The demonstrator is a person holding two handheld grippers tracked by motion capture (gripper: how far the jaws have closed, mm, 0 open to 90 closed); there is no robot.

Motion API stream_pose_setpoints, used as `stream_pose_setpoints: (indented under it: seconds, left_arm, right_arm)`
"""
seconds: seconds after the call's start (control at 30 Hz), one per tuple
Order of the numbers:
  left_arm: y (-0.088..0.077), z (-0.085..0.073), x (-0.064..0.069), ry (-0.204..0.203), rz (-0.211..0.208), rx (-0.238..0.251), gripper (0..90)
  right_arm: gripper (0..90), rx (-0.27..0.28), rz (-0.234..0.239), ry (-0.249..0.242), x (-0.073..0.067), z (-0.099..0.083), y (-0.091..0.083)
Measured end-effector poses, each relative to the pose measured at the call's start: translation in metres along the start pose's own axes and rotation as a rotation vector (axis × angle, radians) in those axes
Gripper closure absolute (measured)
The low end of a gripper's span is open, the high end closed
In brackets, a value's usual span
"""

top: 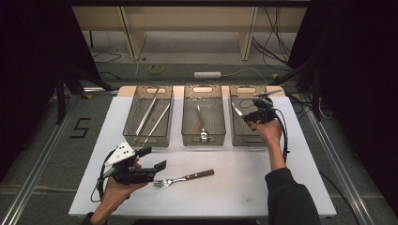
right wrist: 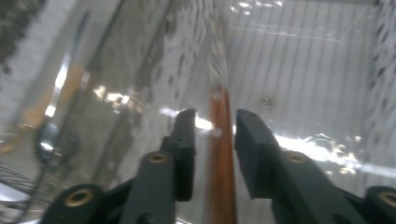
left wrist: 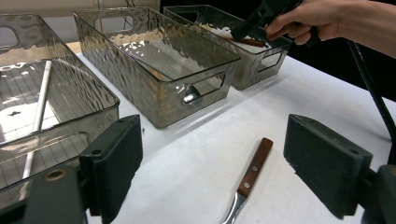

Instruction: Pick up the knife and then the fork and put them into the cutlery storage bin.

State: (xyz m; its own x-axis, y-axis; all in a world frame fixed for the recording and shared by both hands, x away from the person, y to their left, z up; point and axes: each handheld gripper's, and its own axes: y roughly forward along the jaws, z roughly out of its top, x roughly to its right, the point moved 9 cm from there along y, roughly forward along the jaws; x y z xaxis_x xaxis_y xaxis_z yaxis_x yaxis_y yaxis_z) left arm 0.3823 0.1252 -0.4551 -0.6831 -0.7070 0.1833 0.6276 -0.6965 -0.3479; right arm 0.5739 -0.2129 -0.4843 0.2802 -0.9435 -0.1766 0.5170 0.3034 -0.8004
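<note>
Wood-handled and steel-tined, a fork lies flat on the white table in the lower middle of the high view, just right of the left gripper, whose jaws stand wide apart with nothing between them. In the left gripper view the fork's riveted brown handle sits between and beyond the two black padded jaws, untouched.

Farther up the frame stand three smoky, ripple-textured clear plastic bins with cut-out handles: the left bin holds long thin metal rods, the middle bin cutlery, and the right bin is where the right gripper works, at the upper right of the table. It hangs over a knife whose pale blade angles up and left.

In the right gripper view the jaws stand slightly apart on either side of the knife's reddish-brown handle; the pads look just clear of it, so the knife seems let go inside the bin.

To finish this release well, the jaws should likely open a little more before the hand lifts straight up, so the rounded, smooth handle is not dragged against the bin's slick wall. The fork looks like the next piece, best pinched across its flat handle.
</note>
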Motion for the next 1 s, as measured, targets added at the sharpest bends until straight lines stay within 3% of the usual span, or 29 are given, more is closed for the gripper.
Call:
stream_pose_setpoints:
  seconds: [0.27, 0.53, 0.83, 1.0]
  left_arm:
    - [0.001, -0.001, 0.0, -0.005, -0.003, -0.004, 19.0]
    - [0.003, -0.002, 0.002, -0.009, -0.009, -0.018, 18.9]
    - [0.006, -0.006, 0.002, -0.014, -0.022, -0.064, 18.6]
    - [0.01, -0.012, 0.001, -0.007, -0.009, -0.112, 18.6]
  right_arm:
    - [56.8, 0.024, 0.062, -0.02, -0.008, 0.001, -0.016]
    - [47.2, 0.075, 0.13, -0.103, -0.028, -0.007, -0.038]
    - [39.8, 0.123, 0.252, -0.235, -0.064, -0.042, -0.061]
    - [38.2, 0.154, 0.312, -0.28, -0.083, -0.064, -0.071]
